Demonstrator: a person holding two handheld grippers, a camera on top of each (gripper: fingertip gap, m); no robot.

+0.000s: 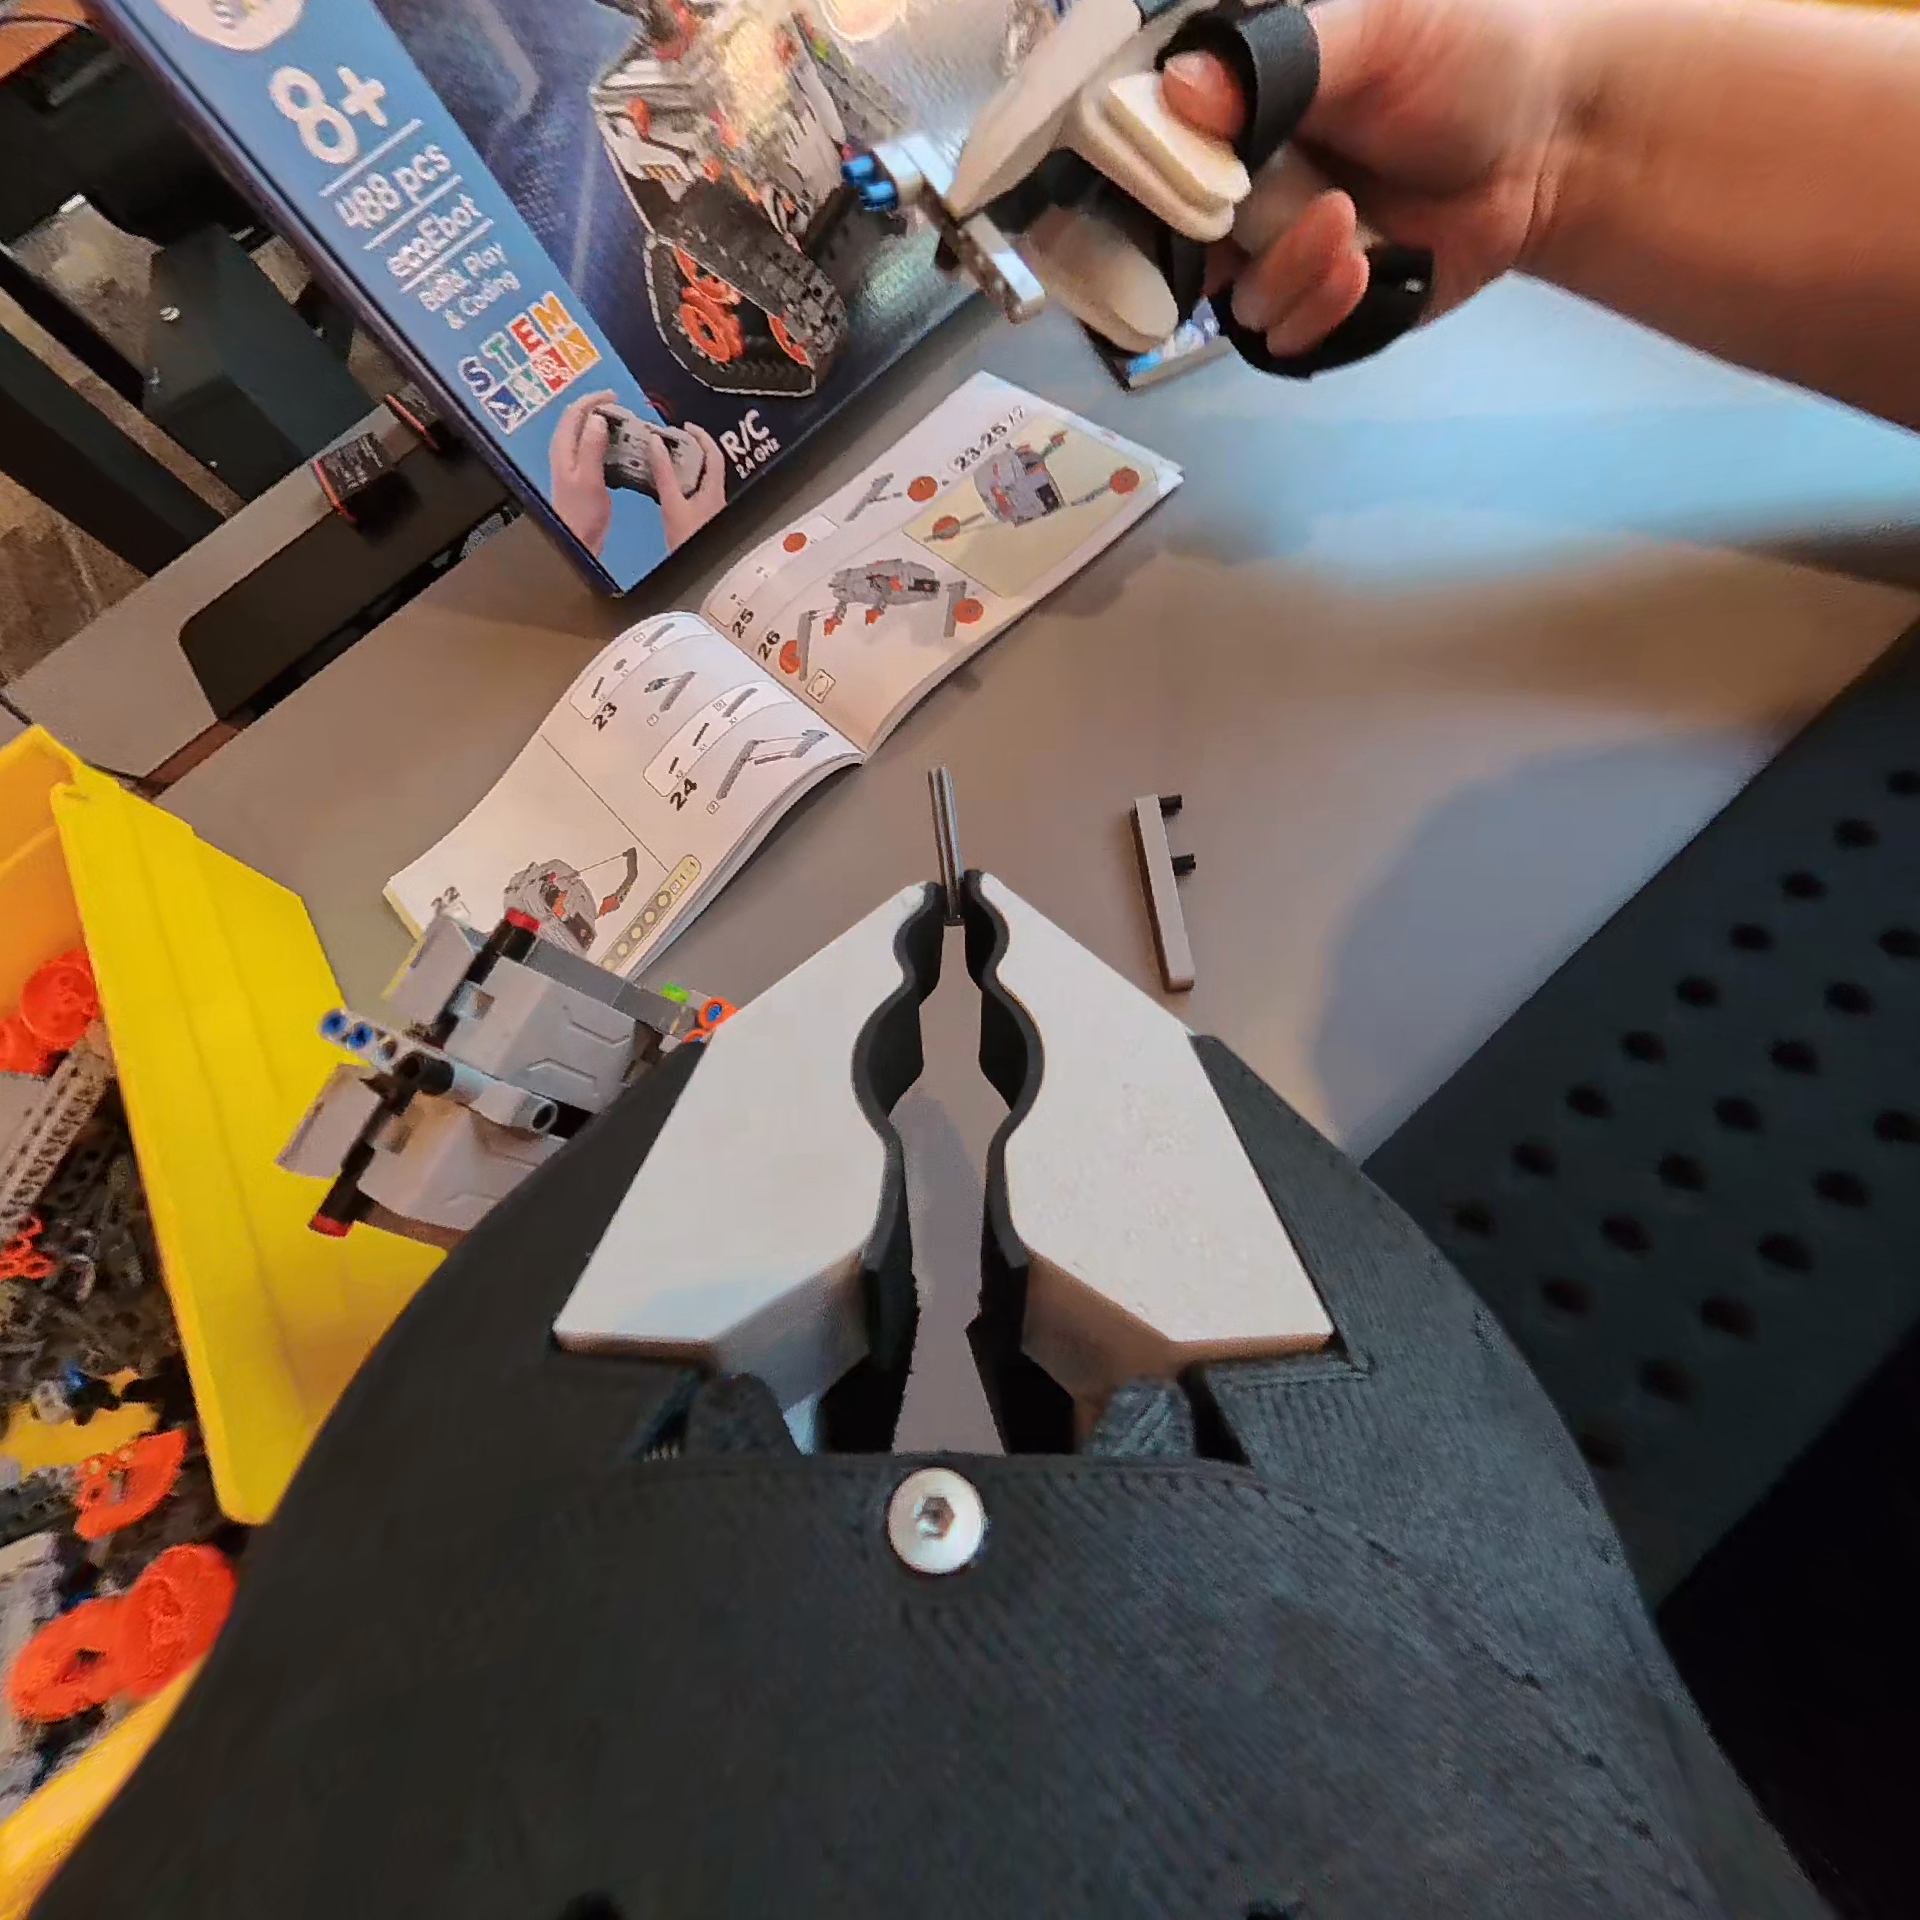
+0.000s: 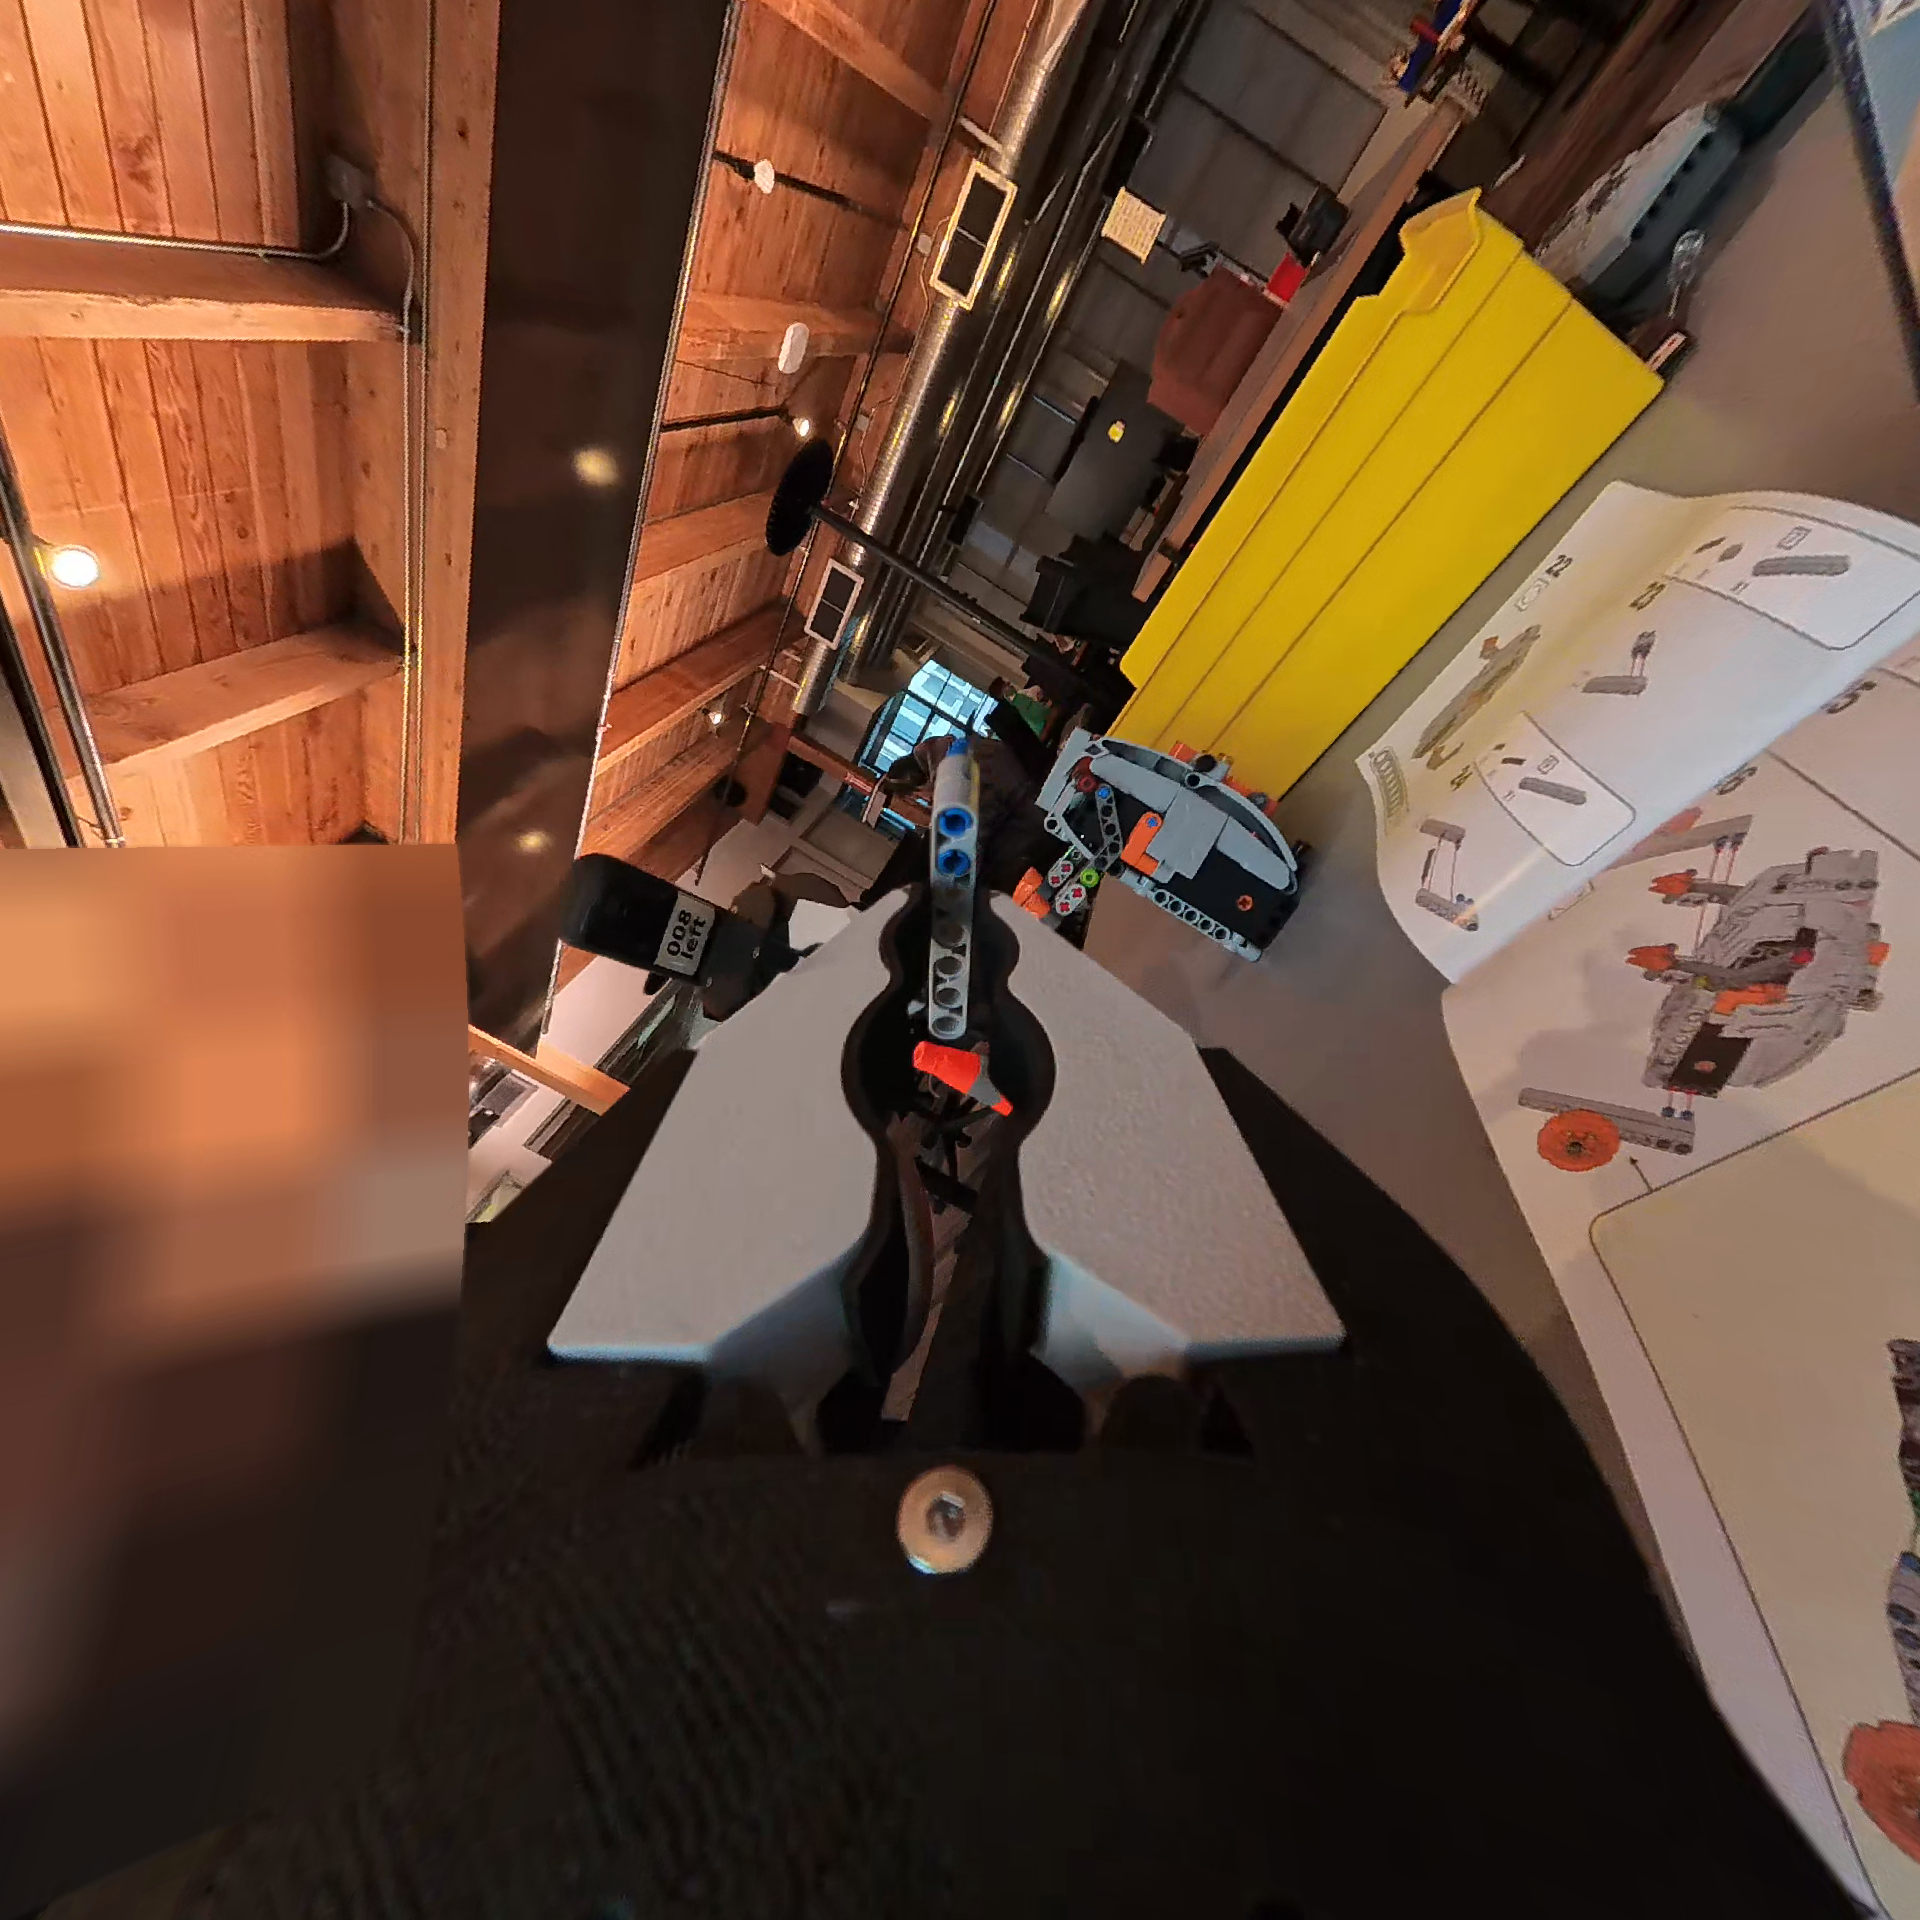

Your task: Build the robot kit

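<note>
My left gripper (image 1: 951, 883) is shut on a thin dark grey axle rod (image 1: 943, 826) that sticks out past its tips above the grey table (image 1: 1351, 727). A grey beam with two black pins (image 1: 1164, 894) lies on the table just right of it. My right gripper (image 2: 951, 894) is shut on a grey holed beam with blue pins (image 2: 951, 914); an orange-red piece (image 2: 961, 1070) sits lower between its fingers. In the left wrist view that right gripper (image 1: 997, 265) is held in a hand (image 1: 1507, 177), raised at the top right. A partly built grey model (image 1: 499, 1060) (image 2: 1174, 831) stands by the yellow bin.
An open instruction booklet (image 1: 790, 665) (image 2: 1714, 831) lies on the table. A blue toy box (image 1: 582, 260) stands behind it. A yellow bin (image 1: 208, 1039) (image 2: 1382, 488) with several loose orange and grey parts is at the left. A black perforated panel (image 1: 1714, 1143) is at the right. To reach the black perforated panel (image 1: 1714, 1143) in a straight line is about 20 cm for my left fingers, about 30 cm for my right.
</note>
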